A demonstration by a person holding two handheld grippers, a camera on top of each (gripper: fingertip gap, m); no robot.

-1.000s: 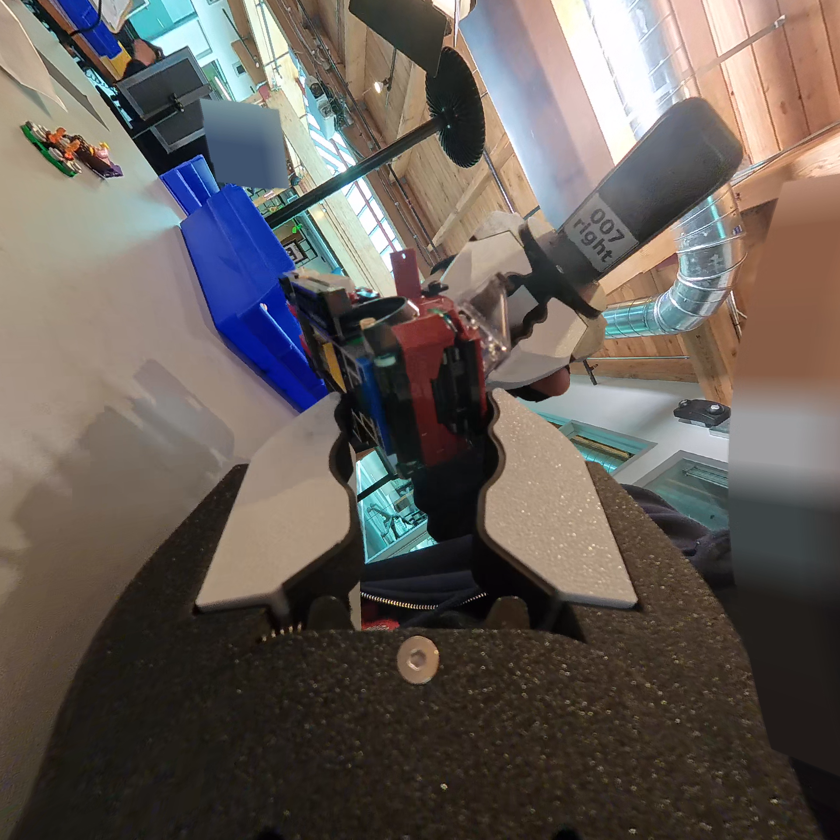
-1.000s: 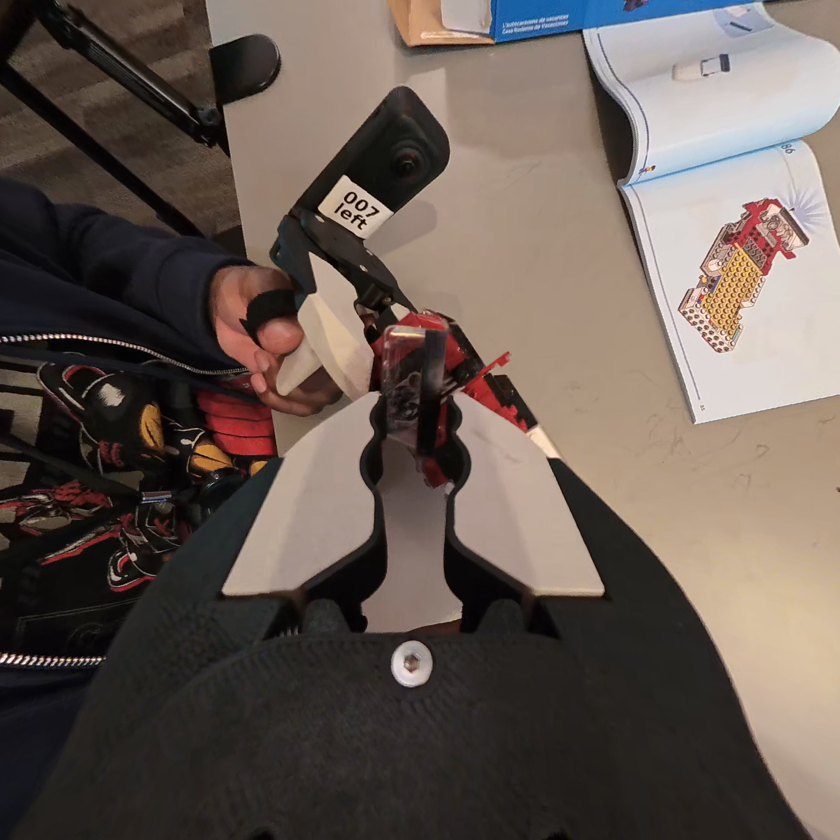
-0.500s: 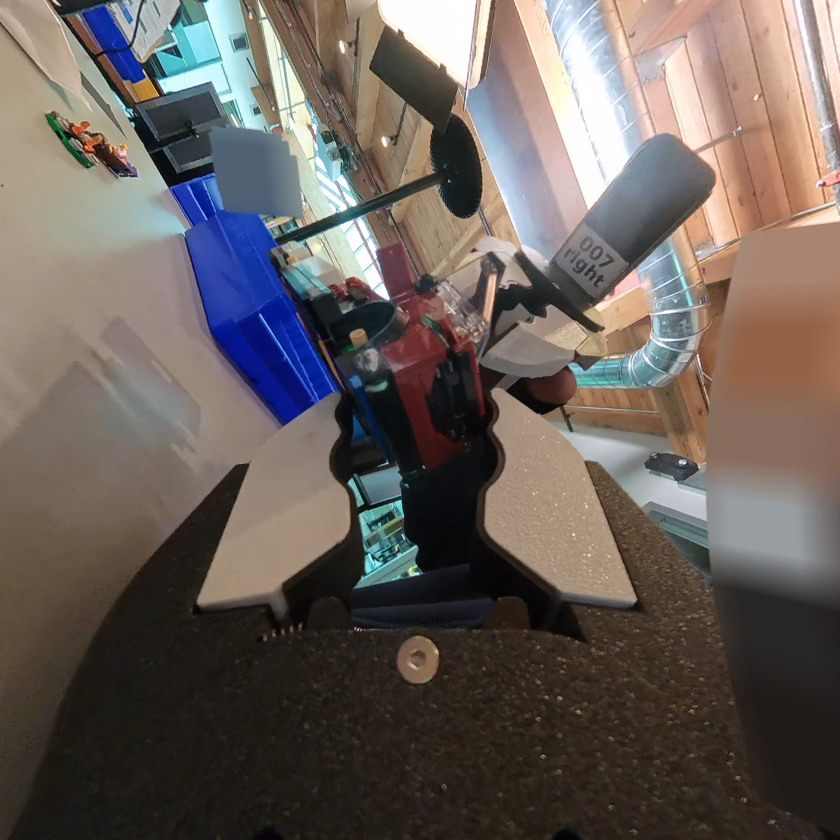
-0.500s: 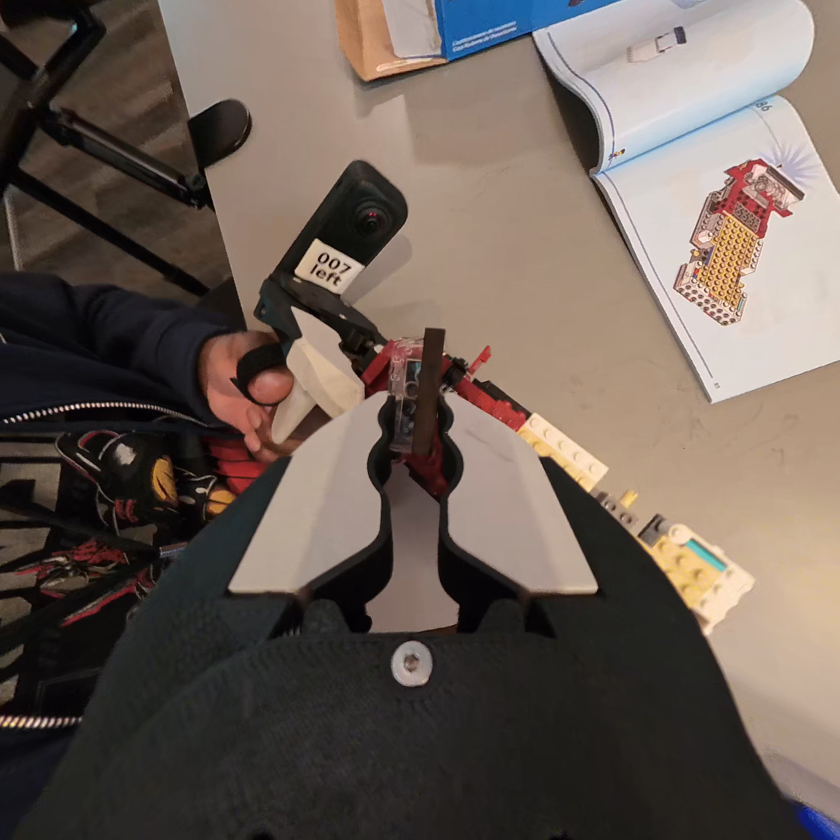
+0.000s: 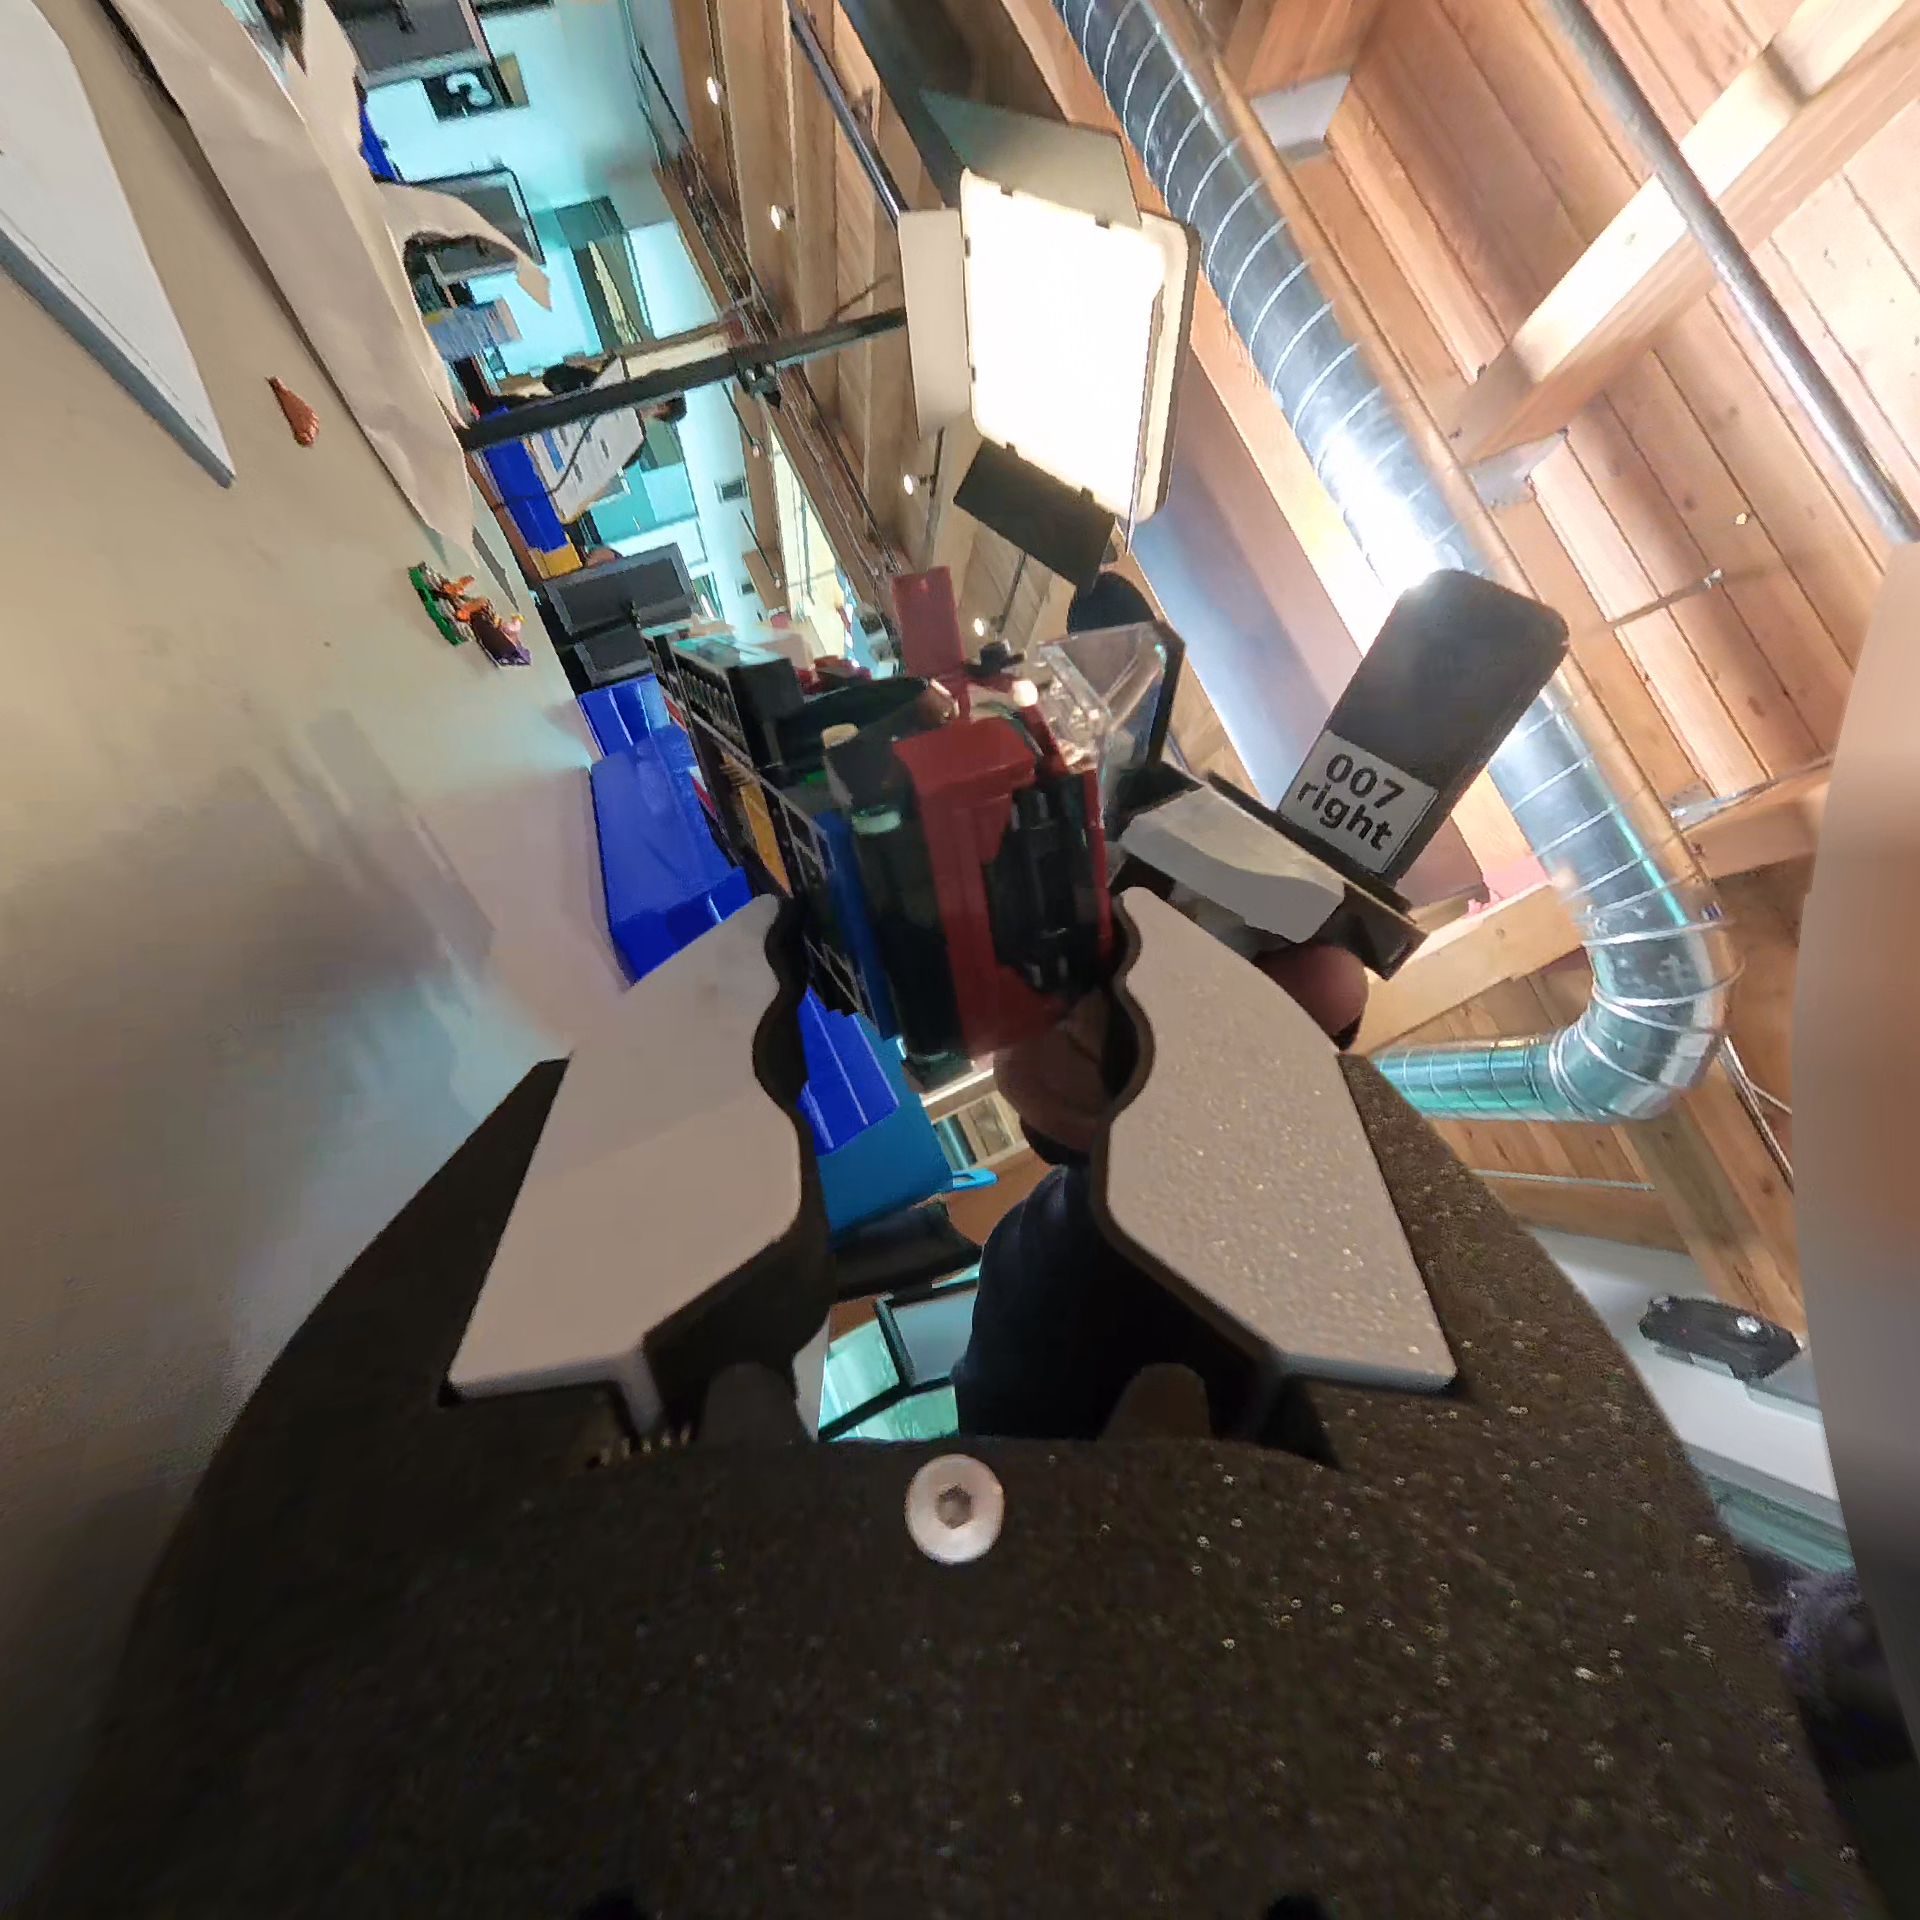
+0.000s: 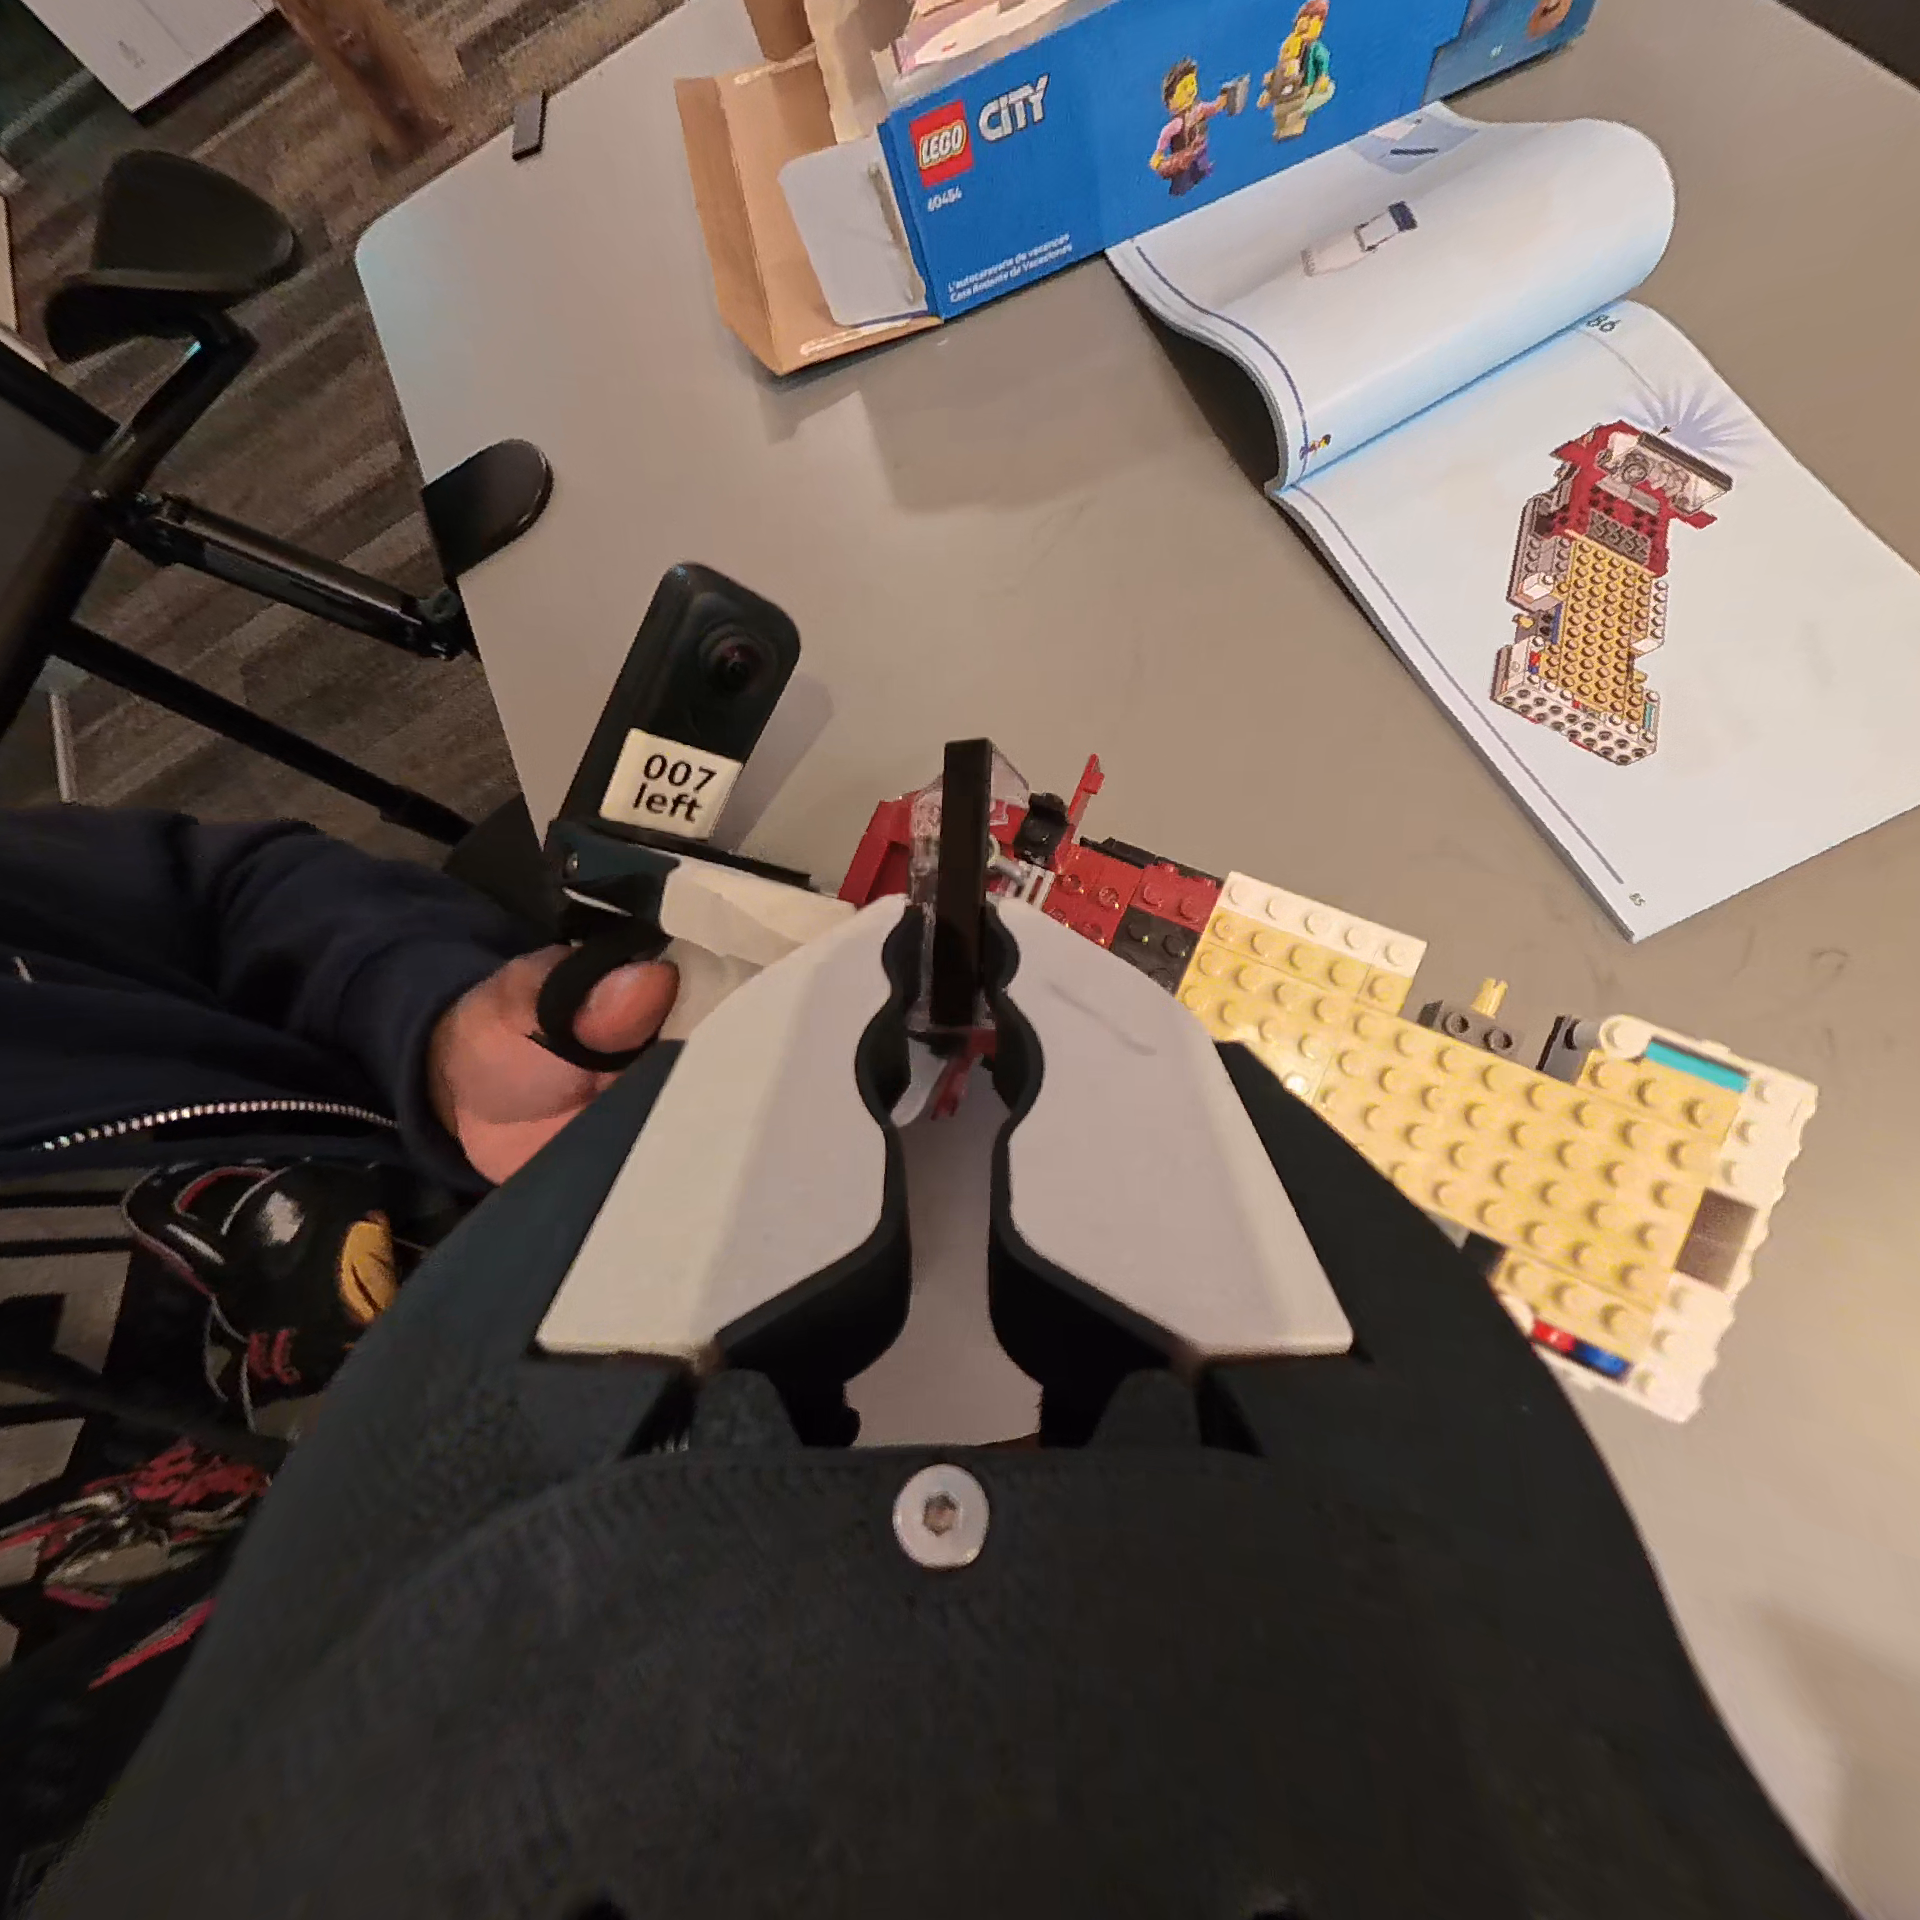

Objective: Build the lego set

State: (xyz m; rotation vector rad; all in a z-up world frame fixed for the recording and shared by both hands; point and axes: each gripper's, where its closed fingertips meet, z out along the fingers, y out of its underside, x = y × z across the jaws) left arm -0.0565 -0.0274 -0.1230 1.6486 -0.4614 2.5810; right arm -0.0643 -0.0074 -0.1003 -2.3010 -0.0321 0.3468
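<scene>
While the grey table [image 6: 1039,540] filled most of the right wrist view, a long brick model [image 6: 1455,1122] lay across its middle right, tan-studded with a red front end. At the top of that frame stood a blue box [image 6: 1143,135], with a brown paper bag [image 6: 748,208] to its left and an open booklet [image 6: 1558,436] below it at the upper right.

The left claw [image 5: 945,935] sat at the centre of its own view, its jaws set wide and closed on the red and black front of the model [image 5: 977,831], one finger [image 5: 707,997] against the black studded side and the other [image 5: 1195,987] against the red side. Blue bins [image 5: 665,862] stood behind it on the table [image 5: 208,831], left of centre, with a lit lamp panel [image 5: 1070,353] above.

The right claw [image 6: 948,961] was at the centre of its view, nearly closed, its pads pinching a thin black plate [image 6: 961,883] with a clear piece [image 6: 920,831] beside it, standing upright at the model's front. A hand [image 6: 540,1049] gripped the left claw's handle at the middle left.
</scene>
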